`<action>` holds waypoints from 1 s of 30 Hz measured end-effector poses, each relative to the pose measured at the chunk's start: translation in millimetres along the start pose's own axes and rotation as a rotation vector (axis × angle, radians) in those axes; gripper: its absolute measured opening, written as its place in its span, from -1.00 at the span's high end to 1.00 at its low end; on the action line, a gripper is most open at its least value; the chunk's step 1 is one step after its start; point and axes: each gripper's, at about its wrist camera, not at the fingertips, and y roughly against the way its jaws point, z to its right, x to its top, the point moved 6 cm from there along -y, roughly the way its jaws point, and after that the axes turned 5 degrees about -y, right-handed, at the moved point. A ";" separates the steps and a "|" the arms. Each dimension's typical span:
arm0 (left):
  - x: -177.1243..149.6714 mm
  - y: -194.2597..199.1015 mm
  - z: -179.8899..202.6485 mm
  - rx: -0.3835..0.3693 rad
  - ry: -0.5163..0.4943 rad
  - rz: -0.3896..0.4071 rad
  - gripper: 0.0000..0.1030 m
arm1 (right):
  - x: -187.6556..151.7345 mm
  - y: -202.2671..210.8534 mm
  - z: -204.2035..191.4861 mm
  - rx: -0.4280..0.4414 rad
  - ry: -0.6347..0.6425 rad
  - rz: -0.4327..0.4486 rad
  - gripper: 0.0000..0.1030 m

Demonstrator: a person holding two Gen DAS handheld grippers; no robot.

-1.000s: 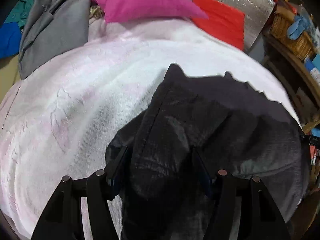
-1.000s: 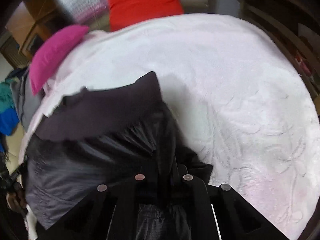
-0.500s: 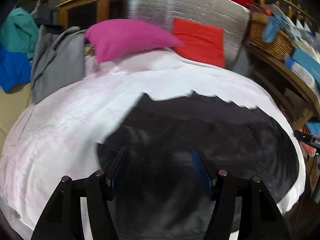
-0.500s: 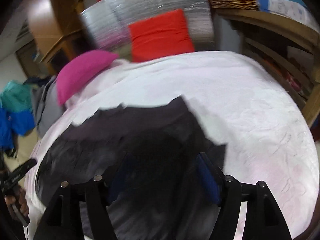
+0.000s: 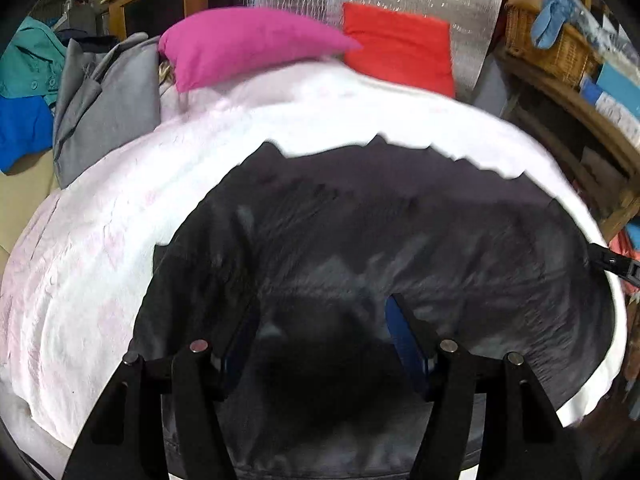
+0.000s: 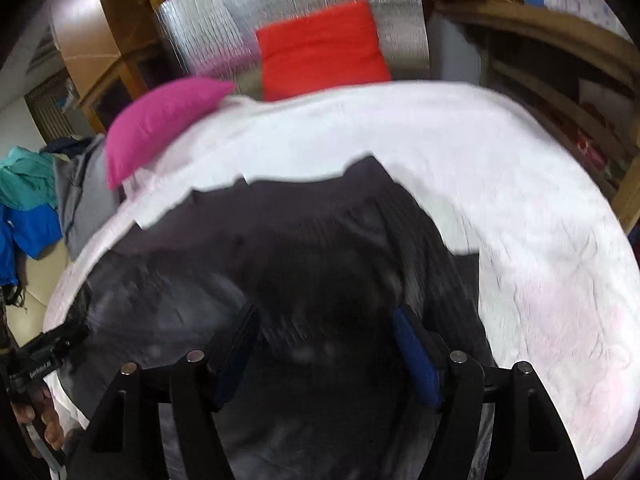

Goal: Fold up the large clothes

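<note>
A large black garment (image 5: pixel 400 232) lies spread fairly flat on the white bed cover (image 5: pixel 100 260), its far edge jagged against the white. My left gripper (image 5: pixel 320 312) hovers over the garment's near part, open, with its blue pads apart and no cloth pinched. In the right wrist view the same garment (image 6: pixel 280 248) fills the lower middle of the cover (image 6: pixel 520 200). My right gripper (image 6: pixel 324 314) is open above it, and the cloth lies loose below its pads. The picture is blurred around both sets of fingers.
A pink pillow (image 5: pixel 248 44) and a red cushion (image 5: pixel 400 52) lean at the bed's head against silver foil. Grey clothing (image 5: pixel 108 100) is piled at the left. Wooden shelves with a wicker basket (image 5: pixel 552 48) line the right. A hand holding the left gripper (image 6: pixel 40 360) shows at the edge.
The right gripper let go of the bunched black cloth and opened. Cloth that stood between the left fingers now lies flat. Both grippers drew back and rose, showing more of the bed's head.
</note>
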 end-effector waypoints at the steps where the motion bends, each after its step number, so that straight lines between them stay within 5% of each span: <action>1: 2.7 1.4 6.4 -0.014 -0.001 0.006 -0.30 | 3.1 -0.8 -2.0 0.005 0.001 0.000 -0.41; 5: 5.4 -8.4 35.5 -0.025 -0.054 0.004 -0.30 | 4.0 -26.3 -13.8 -0.049 0.032 -0.031 -0.41; 8: -2.9 -34.6 46.0 0.015 -0.080 -0.066 -0.31 | -2.4 -54.0 -11.2 -0.079 0.022 -0.096 -0.46; 13: -3.4 -37.2 48.0 0.046 -0.095 -0.079 -0.31 | -4.2 -52.4 -7.9 -0.100 0.010 -0.094 -0.53; 20: -12.0 -6.7 44.9 0.033 -0.057 -0.079 -0.31 | -14.4 4.3 -27.0 -0.052 -0.013 -0.045 -0.54; 30: -26.6 67.2 47.0 0.004 -0.038 0.052 -0.38 | -41.0 119.4 -79.0 0.095 -0.027 0.130 -0.63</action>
